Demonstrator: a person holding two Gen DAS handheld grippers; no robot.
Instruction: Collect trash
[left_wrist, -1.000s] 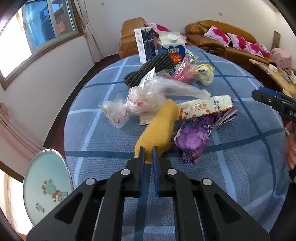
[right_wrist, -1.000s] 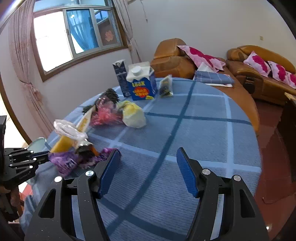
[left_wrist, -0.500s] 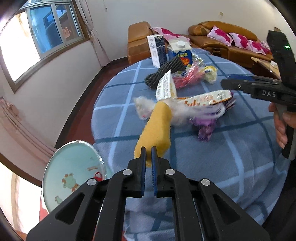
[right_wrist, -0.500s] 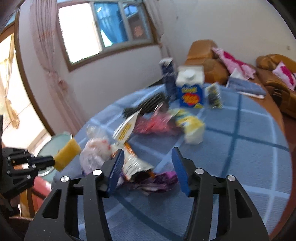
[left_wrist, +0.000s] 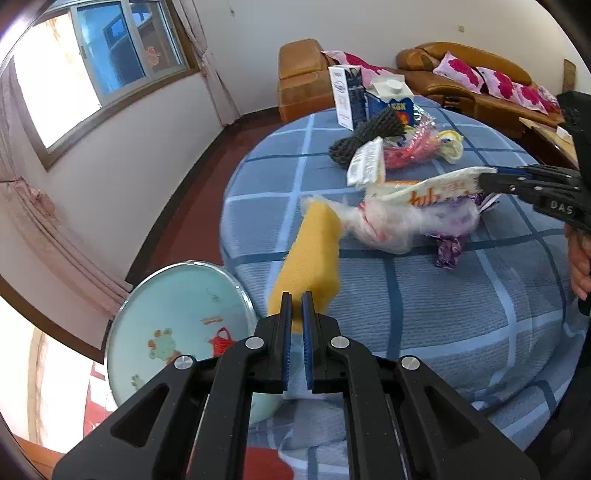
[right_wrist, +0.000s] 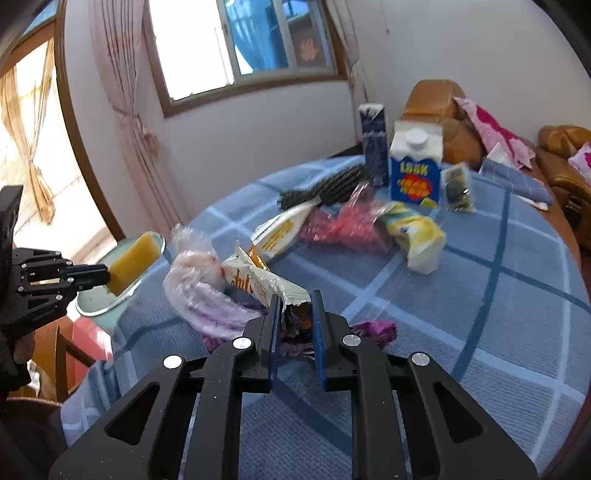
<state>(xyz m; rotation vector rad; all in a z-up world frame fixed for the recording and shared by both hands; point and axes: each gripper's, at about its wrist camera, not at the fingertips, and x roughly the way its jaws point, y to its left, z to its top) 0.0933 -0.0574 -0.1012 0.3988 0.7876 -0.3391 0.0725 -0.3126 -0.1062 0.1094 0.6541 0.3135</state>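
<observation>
My left gripper (left_wrist: 296, 295) is shut on a yellow sponge (left_wrist: 314, 258), held up at the table's left edge; it also shows in the right wrist view (right_wrist: 135, 260). My right gripper (right_wrist: 295, 301) is closed around the end of a white snack wrapper (right_wrist: 258, 280), also seen in the left wrist view (left_wrist: 436, 190). A clear plastic bag (left_wrist: 399, 221) and a purple wrapper (left_wrist: 448, 251) lie under the wrapper. Farther back lie a red bag (right_wrist: 343, 225), a yellow-white bag (right_wrist: 417, 236) and another white wrapper (right_wrist: 280, 229).
A round pale-green bin with a cartoon lid (left_wrist: 173, 325) stands on the floor beside the blue checked table (left_wrist: 443, 314). A blue milk carton (right_wrist: 415, 171), a dark carton (right_wrist: 373, 142), a black mesh roll (right_wrist: 325, 188) and a small packet (right_wrist: 458, 188) stand at the back.
My left gripper has pulled the sponge back toward the table edge, over the bin. My right gripper has moved in over the pile and closed on the white snack wrapper.
</observation>
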